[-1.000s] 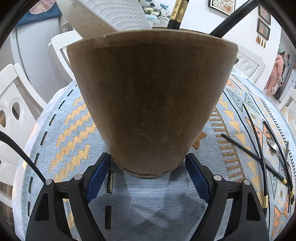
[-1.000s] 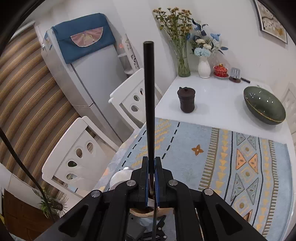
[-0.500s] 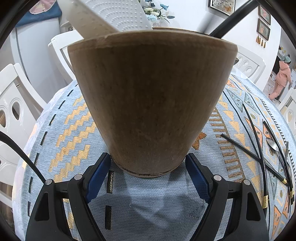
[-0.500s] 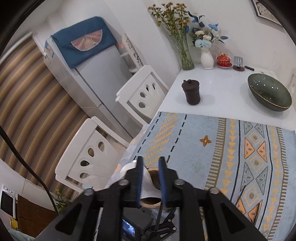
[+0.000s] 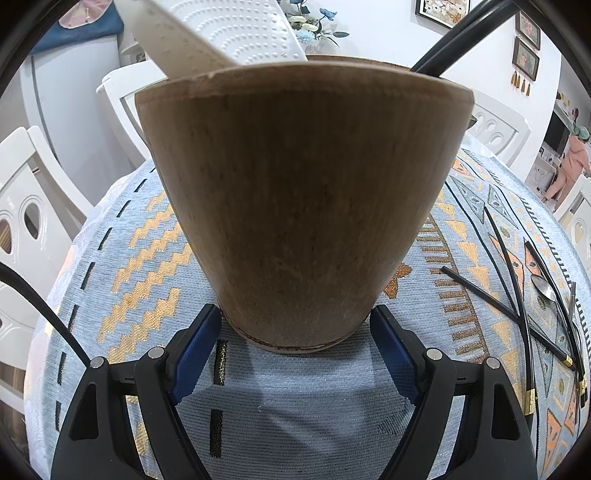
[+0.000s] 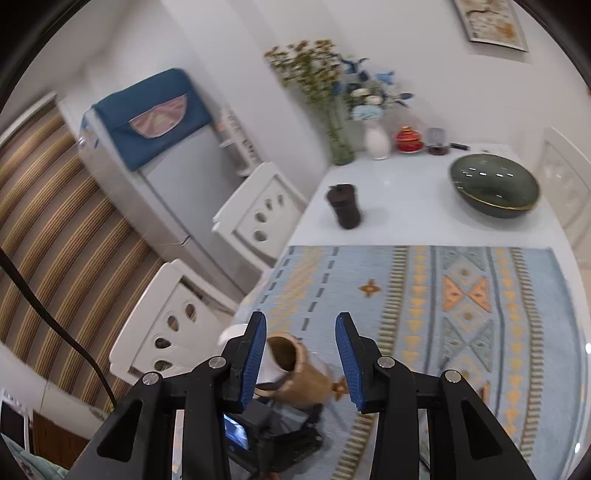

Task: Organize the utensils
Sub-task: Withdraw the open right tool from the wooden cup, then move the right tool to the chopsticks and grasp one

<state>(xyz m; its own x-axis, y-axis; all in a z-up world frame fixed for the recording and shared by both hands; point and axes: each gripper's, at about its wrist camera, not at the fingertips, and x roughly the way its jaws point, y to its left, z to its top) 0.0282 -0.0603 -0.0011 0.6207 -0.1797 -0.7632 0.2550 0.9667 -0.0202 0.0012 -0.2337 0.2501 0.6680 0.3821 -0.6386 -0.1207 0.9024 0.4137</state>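
Left wrist view: your wooden utensil holder (image 5: 303,206) stands upright on the patterned cloth (image 5: 129,266), a white slotted spatula (image 5: 221,33) poking out; your left gripper (image 5: 295,328) clamps its base. Right wrist view: your right gripper (image 6: 301,356) hangs above the holder (image 6: 299,373), jaws opening, empty.

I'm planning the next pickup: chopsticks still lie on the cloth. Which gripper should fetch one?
Right. The right gripper is empty, its jaws opening above the table, so it is free. The left gripper clamps the base of the wooden holder, steadying it, while the loose chopsticks wait on the cloth.
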